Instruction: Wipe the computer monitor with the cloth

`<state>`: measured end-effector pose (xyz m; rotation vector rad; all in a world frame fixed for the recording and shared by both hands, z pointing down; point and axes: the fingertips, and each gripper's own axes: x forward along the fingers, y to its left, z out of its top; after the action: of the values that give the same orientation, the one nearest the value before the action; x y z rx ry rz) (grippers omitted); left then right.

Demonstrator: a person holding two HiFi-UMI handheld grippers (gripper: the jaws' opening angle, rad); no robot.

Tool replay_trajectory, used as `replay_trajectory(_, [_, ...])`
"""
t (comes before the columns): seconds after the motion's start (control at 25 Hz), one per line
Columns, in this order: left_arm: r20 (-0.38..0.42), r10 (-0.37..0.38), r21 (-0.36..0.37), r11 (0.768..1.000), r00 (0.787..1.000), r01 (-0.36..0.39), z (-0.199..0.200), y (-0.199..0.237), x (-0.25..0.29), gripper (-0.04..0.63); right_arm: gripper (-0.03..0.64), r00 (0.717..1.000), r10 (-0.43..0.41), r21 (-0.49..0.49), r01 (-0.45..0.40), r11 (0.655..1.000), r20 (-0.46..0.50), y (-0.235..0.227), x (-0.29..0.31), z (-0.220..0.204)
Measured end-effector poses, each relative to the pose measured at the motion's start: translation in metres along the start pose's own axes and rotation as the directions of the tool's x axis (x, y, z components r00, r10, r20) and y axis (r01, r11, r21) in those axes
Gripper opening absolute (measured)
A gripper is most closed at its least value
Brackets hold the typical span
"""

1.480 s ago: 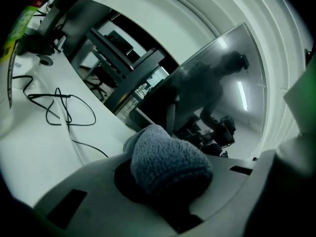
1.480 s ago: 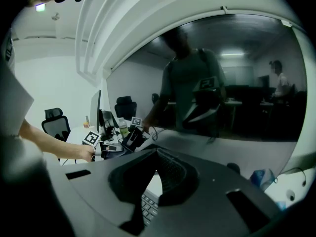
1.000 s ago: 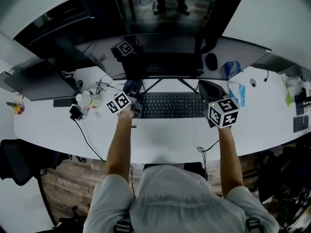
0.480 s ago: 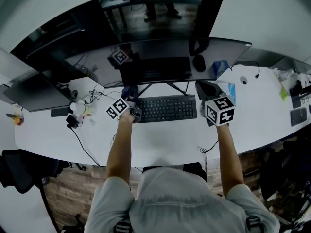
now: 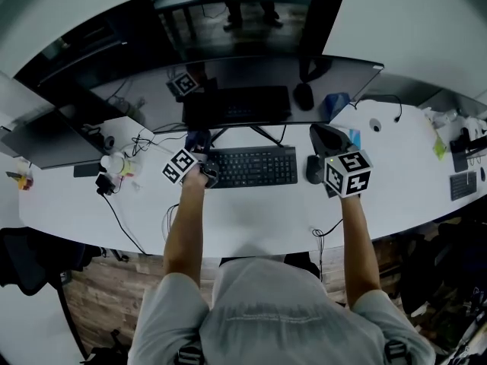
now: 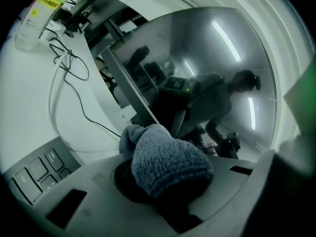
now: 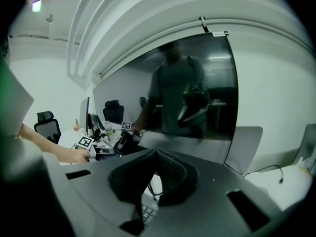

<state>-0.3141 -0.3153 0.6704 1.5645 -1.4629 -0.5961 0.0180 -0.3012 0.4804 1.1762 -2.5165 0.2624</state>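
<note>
From above, we see a white curved counter (image 5: 251, 219) with a dark monitor (image 5: 228, 90) along its far side. A keyboard (image 5: 251, 166) lies before the monitor and a mouse (image 5: 314, 169) sits just right of the keyboard. The left hand-held gripper (image 5: 202, 152) is at the keyboard's far-left corner, pointing at the monitor. It holds a blue cloth (image 5: 198, 138) close to the monitor's lower edge; we cannot tell from here whether the two touch. The right hand-held gripper (image 5: 323, 137) hangs above the mouse, near the monitor's right end. Loose cables (image 5: 144, 139) lie at far left.

In the left gripper view, the left hand-held gripper (image 6: 158, 191) is clenched on the cloth (image 6: 165, 164), which bulges out past the jaws as a nubbly wad. The monitor (image 6: 197, 83) fills the space beyond, its glass reflecting the person. A few keys of the keyboard (image 6: 34, 169) show at lower left, and a cable (image 6: 74, 83) trails over the counter (image 6: 29, 107).

In the right gripper view, the right hand-held gripper (image 7: 154, 157) is clenched, its tips meeting with nothing between them. The monitor (image 7: 197, 98) stands ahead, and keyboard (image 7: 145, 211) keys show below the jaws.
</note>
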Motion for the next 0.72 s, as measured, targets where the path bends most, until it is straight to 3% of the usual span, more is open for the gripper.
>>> replay_trajectory(0.2, [0.026,-0.01,-0.051,0.999,1.0,0.011,-0.013,-0.01,0.003,0.051,0.003,1.0,0.003,0.002,-0.003,1.0,-0.011,-0.01,-0.005,-0.005])
replay_trajectory(0.36, [-0.066,-0.052,0.005,0.999,0.996,0.052,-0.042,-0.033,0.017,0.052,0.003,1.0,0.002,0.003,-0.002,1.0,-0.022,-0.02,-0.011,-0.011])
replay_trajectory(0.72, [-0.121,-0.115,-0.028,0.993,0.986,0.112,-0.101,-0.077,0.043,0.052,0.003,0.999,-0.025,0.017,0.026,1.0,-0.036,-0.052,-0.036,-0.026])
